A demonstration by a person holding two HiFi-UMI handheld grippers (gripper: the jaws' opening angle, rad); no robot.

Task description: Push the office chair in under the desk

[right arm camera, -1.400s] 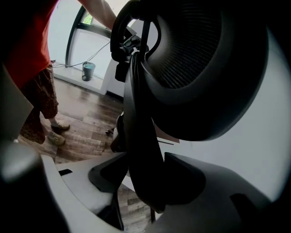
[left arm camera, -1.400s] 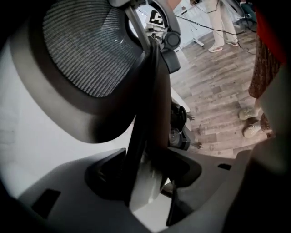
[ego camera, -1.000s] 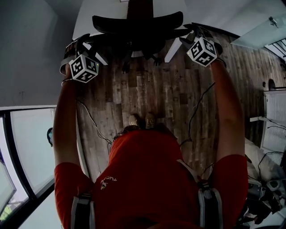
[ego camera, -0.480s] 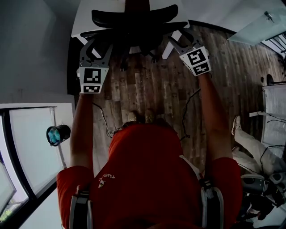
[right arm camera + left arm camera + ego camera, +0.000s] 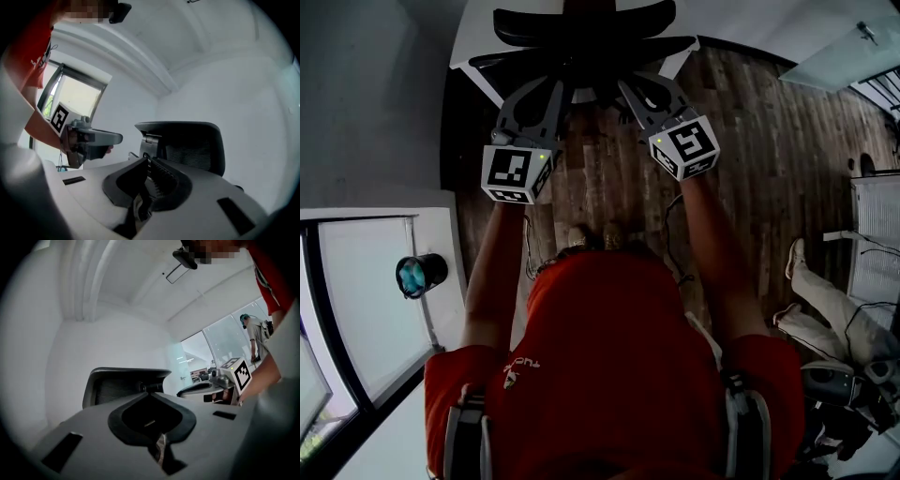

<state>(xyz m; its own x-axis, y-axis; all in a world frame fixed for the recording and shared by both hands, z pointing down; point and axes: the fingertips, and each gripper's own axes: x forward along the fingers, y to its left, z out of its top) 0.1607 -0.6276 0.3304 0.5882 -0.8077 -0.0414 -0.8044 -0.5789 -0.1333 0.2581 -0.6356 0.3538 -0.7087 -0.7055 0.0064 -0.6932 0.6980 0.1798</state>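
The office chair (image 5: 581, 52) runs off the head view's top edge — its wheels are lost in shadow under the seat. It covers most of the desk (image 5: 473, 37) behind it. Right of the chair, a person (image 5: 830, 302) is cut off by the frame edge — only legs show.

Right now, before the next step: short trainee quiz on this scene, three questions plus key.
1. True or false: the left gripper grips the office chair.
2. Multiple choice: the floor is A carpet, B wood planks, C tile.
3. Fill in: the office chair stands at a white ____.
Key: 1 false; the jaws of the left gripper and right gripper have just closed and are shut with nothing between them. 2 B. 3 desk.
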